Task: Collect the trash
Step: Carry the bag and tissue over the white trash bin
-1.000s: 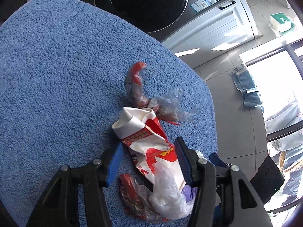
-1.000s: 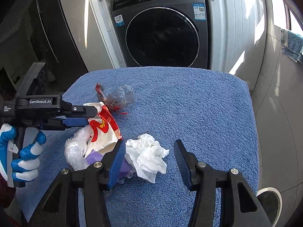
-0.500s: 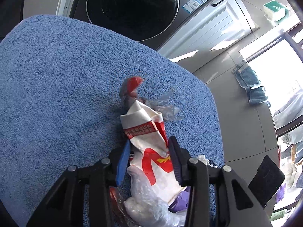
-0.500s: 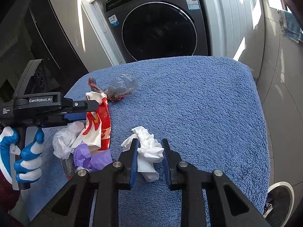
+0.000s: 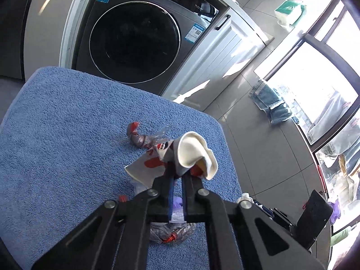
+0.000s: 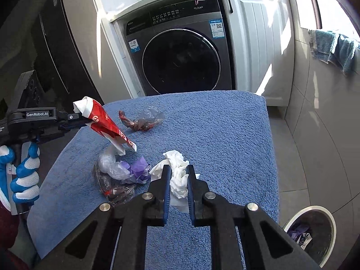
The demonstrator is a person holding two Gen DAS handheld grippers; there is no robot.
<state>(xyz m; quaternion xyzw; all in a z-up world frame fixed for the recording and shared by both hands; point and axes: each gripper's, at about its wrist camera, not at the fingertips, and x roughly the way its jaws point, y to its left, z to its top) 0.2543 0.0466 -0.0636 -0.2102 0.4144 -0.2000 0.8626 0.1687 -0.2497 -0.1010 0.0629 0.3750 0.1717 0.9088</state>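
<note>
While both claws are clamped, findings by item, placed against the blue mat [image 6: 225,135]:

Left gripper [image 5: 177,180]: jaws closed on the red-and-white wrapper [image 5: 191,153]; in the right wrist view the wrapper [image 6: 103,123] hangs tilted from the left gripper [image 6: 83,118] over the mat's left edge, clear of the pile below.

Left hand [image 6: 22,175]: blue-and-white glove around the gripper handle, off the mat's left side.

Right gripper [image 6: 177,175]: jaws closed on the white tissue [image 6: 177,175], over the mat's near middle; whether the tissue touches the mat cannot be told.

Pile [image 6: 119,175]: clear plastic, purple scrap and dark red-flecked film, bunched on the mat's near-left part, just left of the tissue.

Twisted film [image 6: 141,121]: clear bag with a dark red twisted end, lying on the mat's far-left part, apart from the pile; also visible beyond the wrapper [image 5: 139,137].

Bin [image 6: 312,229]: round, open-topped, on the floor off the mat's near-right corner, purple and white scraps inside.

Washer [image 6: 180,60]: dark front-loader behind the mat's far edge, door shut.

Jeans [image 5: 270,105]: lying on the floor tiles, well right of the mat.
</note>
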